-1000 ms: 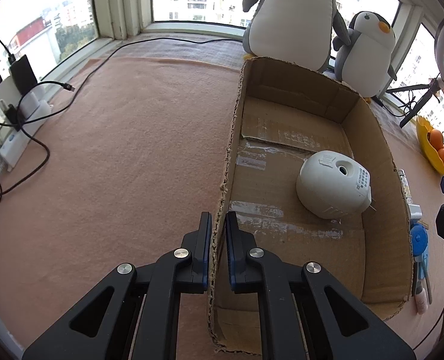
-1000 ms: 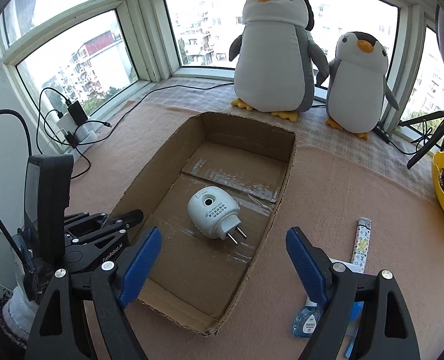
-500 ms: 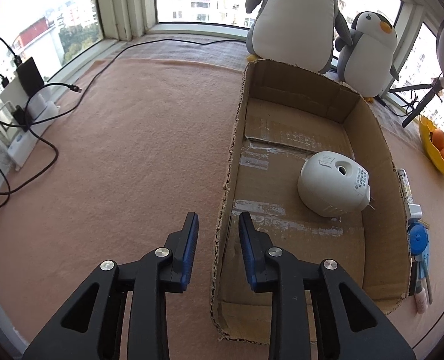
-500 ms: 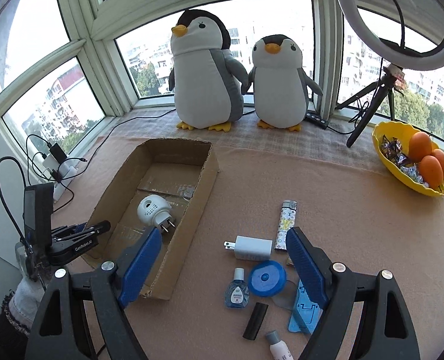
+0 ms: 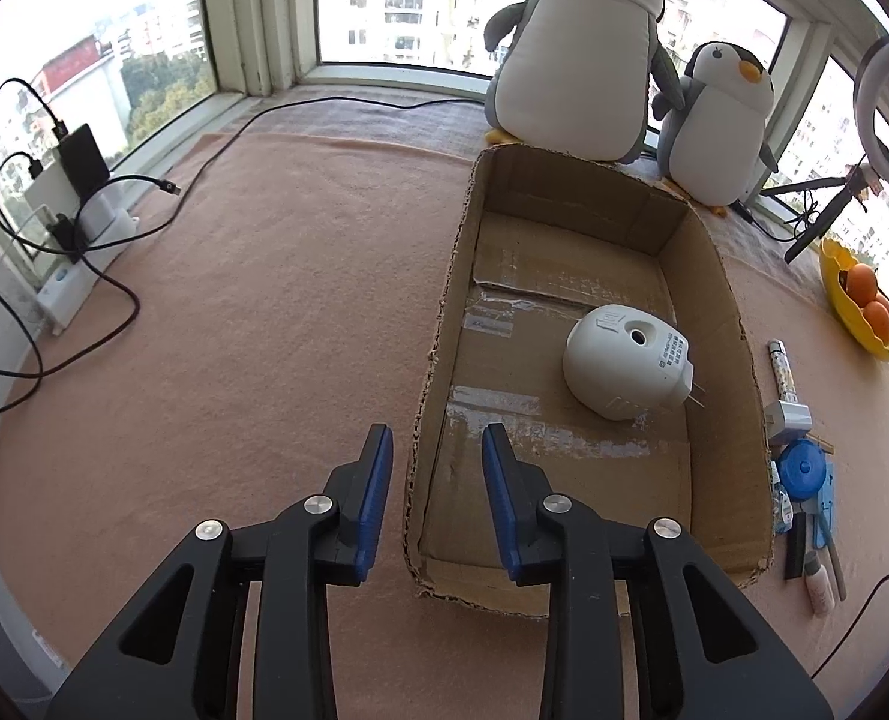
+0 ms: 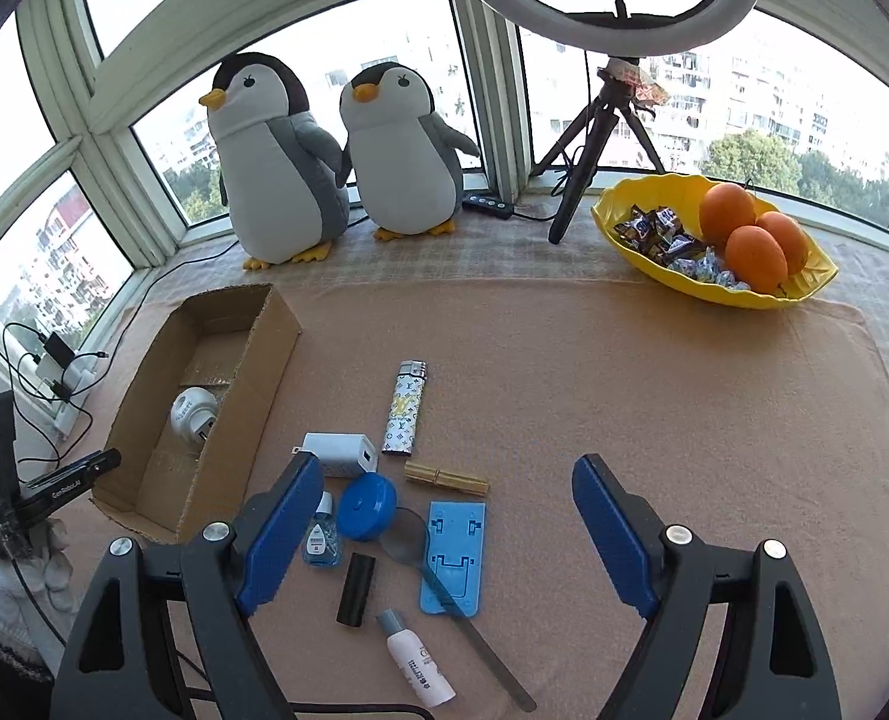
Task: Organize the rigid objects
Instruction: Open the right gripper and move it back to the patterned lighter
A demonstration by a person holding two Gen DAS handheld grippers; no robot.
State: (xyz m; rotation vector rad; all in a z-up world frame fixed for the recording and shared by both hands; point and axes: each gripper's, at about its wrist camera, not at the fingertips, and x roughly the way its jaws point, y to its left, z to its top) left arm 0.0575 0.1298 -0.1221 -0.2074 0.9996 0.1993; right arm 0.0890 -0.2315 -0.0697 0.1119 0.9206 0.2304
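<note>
Both tongs parted and holding nothing, small items lying by the cardboard box.

The left tongs (image 5: 437, 504) straddle the near-left wall of the cardboard box (image 5: 738, 372); inside it, right of centre, lies a white plug-in device (image 5: 624, 369) with a small printed label too fine to read. The right tongs (image 6: 444, 528) gape above a monogram-patterned lighter (image 6: 404, 408), white charger (image 6: 339, 454) and blue round case (image 6: 366, 506) on the desk (image 6: 684, 420). At lower left, "GenRobot.AI" is printed on a black arm.
</note>
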